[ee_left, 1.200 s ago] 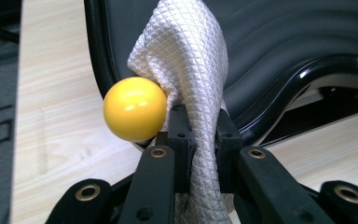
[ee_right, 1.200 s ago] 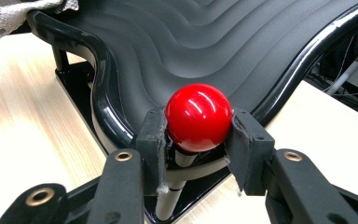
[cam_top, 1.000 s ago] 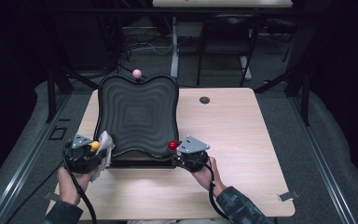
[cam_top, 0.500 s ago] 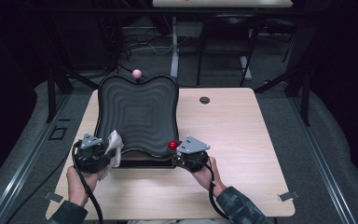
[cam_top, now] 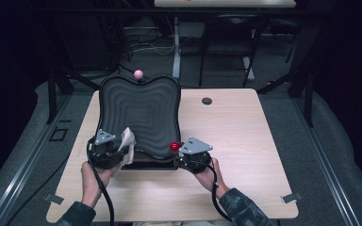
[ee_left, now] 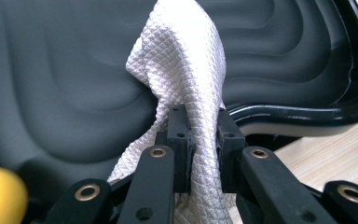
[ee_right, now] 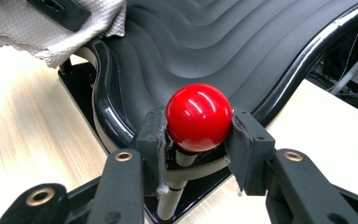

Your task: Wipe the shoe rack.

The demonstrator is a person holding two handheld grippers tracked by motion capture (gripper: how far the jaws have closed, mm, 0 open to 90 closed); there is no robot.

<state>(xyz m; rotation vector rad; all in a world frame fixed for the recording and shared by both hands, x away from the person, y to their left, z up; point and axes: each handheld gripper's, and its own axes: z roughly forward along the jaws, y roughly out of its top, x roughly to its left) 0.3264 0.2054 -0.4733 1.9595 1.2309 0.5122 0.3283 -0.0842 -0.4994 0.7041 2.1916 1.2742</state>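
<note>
Left gripper [ee_left: 200, 140] is pinching white cloth [ee_left: 186, 70] over black ridged tray [cam_top: 139, 113] at its 7 o'clock corner; right gripper [ee_right: 198, 135] is clamping red knob [ee_right: 199, 117] at 5 o'clock

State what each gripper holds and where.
Left gripper pinches the white quilted cloth at a bunched fold; right gripper clamps the glossy red ball knob across its sides.

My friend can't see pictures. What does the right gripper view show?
The right gripper is shut on a shiny red knob at the near edge of a black rippled tray. A white cloth lies at the tray's corner, on a light wooden table.
</note>
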